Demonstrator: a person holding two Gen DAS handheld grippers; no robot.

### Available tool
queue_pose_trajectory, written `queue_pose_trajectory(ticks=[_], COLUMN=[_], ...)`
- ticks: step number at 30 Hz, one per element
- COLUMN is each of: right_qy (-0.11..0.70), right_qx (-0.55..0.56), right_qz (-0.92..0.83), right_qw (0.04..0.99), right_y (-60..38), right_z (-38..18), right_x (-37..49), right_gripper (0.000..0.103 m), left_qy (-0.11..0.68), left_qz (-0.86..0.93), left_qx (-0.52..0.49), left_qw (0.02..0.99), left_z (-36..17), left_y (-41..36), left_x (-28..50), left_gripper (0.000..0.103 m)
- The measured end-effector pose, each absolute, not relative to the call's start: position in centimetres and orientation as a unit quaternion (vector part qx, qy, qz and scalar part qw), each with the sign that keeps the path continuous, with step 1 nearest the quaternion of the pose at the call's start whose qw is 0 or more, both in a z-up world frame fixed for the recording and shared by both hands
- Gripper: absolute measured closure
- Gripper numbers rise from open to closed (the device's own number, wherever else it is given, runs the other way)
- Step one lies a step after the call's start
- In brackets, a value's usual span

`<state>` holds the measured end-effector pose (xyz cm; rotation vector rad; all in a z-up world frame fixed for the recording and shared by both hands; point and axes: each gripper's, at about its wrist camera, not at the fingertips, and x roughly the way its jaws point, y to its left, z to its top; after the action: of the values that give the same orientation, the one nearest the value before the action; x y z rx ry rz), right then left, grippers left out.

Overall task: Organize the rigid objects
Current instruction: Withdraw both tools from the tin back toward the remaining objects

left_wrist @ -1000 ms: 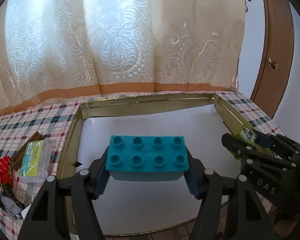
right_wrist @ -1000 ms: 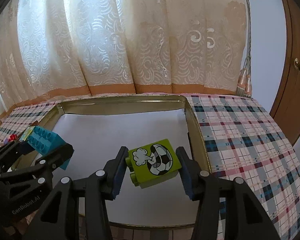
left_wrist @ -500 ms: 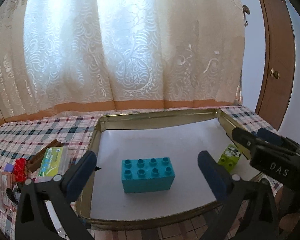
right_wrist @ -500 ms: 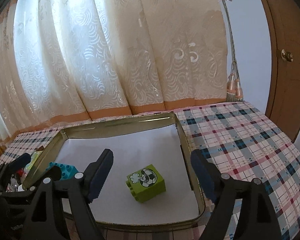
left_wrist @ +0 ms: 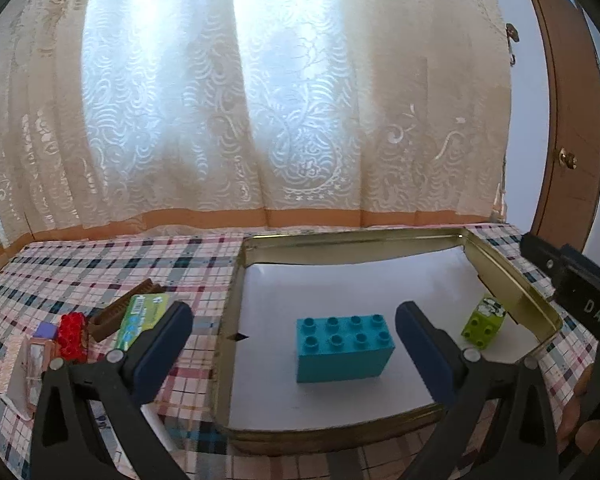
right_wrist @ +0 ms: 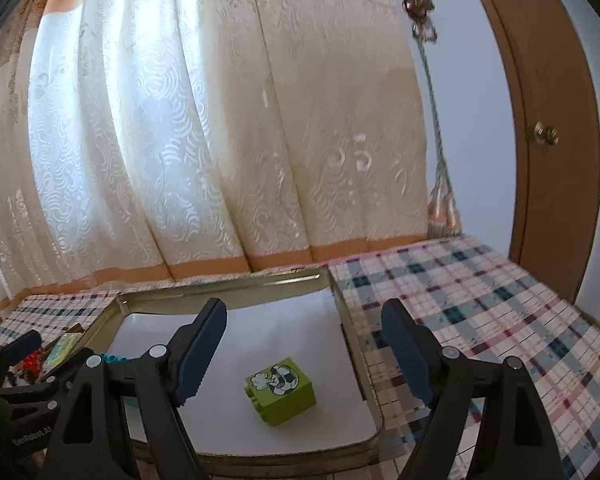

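A teal eight-stud brick (left_wrist: 343, 346) stands on the white floor of a gold metal tray (left_wrist: 332, 240). A lime-green cube brick (left_wrist: 482, 322) with a football picture lies near the tray's right wall; the right wrist view shows this cube (right_wrist: 282, 390) on its side. My left gripper (left_wrist: 294, 346) is open wide, drawn back from the teal brick, nothing between its fingers. My right gripper (right_wrist: 304, 350) is open too, above and short of the green cube. Only a sliver of the teal brick (right_wrist: 110, 358) shows behind the right gripper's left finger.
The tray (right_wrist: 342, 304) sits on a plaid tablecloth (left_wrist: 100, 264). Left of it lie a green packet (left_wrist: 142, 318), a brown bar (left_wrist: 120, 314), a red studded piece (left_wrist: 72, 334) and small clutter. A lace curtain (left_wrist: 260, 100) hangs behind; a wooden door (right_wrist: 548, 120) stands at right.
Both grippers let go of their bricks, which now rest in the tray. The jaws spread wide, and both grippers drew back and tilted up.
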<state>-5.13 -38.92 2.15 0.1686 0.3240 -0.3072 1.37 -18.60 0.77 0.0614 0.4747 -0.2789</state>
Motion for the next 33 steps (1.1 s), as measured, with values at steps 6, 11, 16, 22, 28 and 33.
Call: queue_pose_trajectory(ticks=[6,11,16,22,28,33], right_qy=[0.136,0.138,0.138,0.139,0.148,0.157], right_qx=[0.036,0.049,0.052,0.054,0.093,0.108], right_qz=[-0.169,-0.156,-0.163,-0.171,-0.162,-0.138], right_qw=[0.976,0.977,0.976,0.974,0.971,0.972], right_y=[-36.9,-36.2,-35.6,-35.1,-34.6,-32.7], right_z=[2.7,2.6,2.6,2.6,2.3,2.1], right_x=[-5.9,-6.1,-6.4,-6.7,-7.0,-6.9], right_gripper=[0.021,0.021,0.021,0.021,0.021,0.021], left_qy=[0.235,0.237,0.244,0.250,0.251,0.244], left_qz=[-0.134,-0.129,-0.120,-0.113,-0.109,-0.103], left_qx=[0.025,0.021,0.008,0.005,0.005,0.015], left_qw=[0.962,0.963,0.962,0.962,0.962,0.964], left_z=[0.7,0.6,0.6,0.5,0.4,0.5], left_y=[-17.4,-16.1,-14.4,-13.1,-11.7,-10.6], left_x=[0.9,0.7,0.8,1.0,1.0,0.7], left_gripper=[0.000,0.000,0.000,0.000,0.000,0.000])
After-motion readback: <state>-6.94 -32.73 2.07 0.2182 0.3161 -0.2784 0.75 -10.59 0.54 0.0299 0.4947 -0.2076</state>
